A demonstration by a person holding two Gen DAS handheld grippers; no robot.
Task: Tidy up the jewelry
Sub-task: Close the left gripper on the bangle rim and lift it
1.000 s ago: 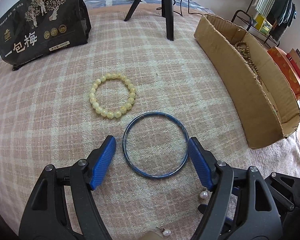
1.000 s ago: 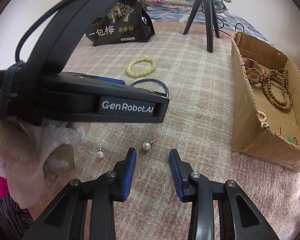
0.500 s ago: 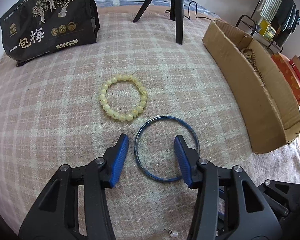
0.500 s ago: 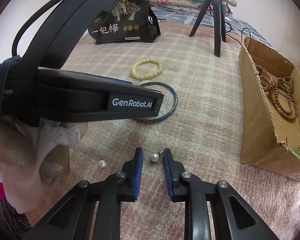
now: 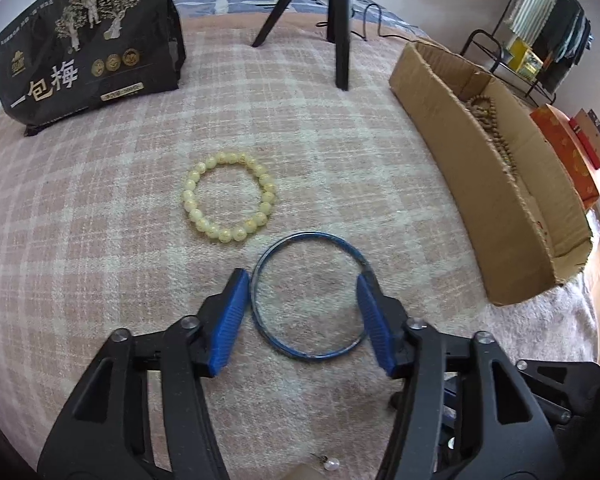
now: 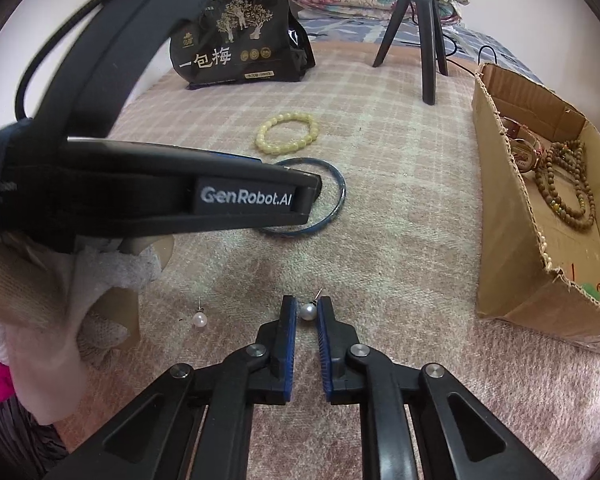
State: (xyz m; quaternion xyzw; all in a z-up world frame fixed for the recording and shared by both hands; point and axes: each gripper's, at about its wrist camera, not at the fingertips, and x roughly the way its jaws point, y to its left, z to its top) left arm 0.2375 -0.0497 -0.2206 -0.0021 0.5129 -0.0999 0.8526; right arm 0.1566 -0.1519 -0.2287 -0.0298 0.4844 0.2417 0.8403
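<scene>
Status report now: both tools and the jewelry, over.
Right tool shut on pearl earring. Left tool opening, straddling blue bangle, pads off. Path to cardboard box clear.

The right gripper (image 6: 307,313) has closed onto the pearl earring (image 6: 308,311). The left gripper (image 5: 300,312), narrowed a moment ago, is opening around the blue bangle (image 5: 309,295).

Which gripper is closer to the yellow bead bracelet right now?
Left. The left gripper straddles the blue bangle lying just beside the yellow bead bracelet, its jaws opening. The right gripper sits farther back, shut on a pearl earring.
</scene>
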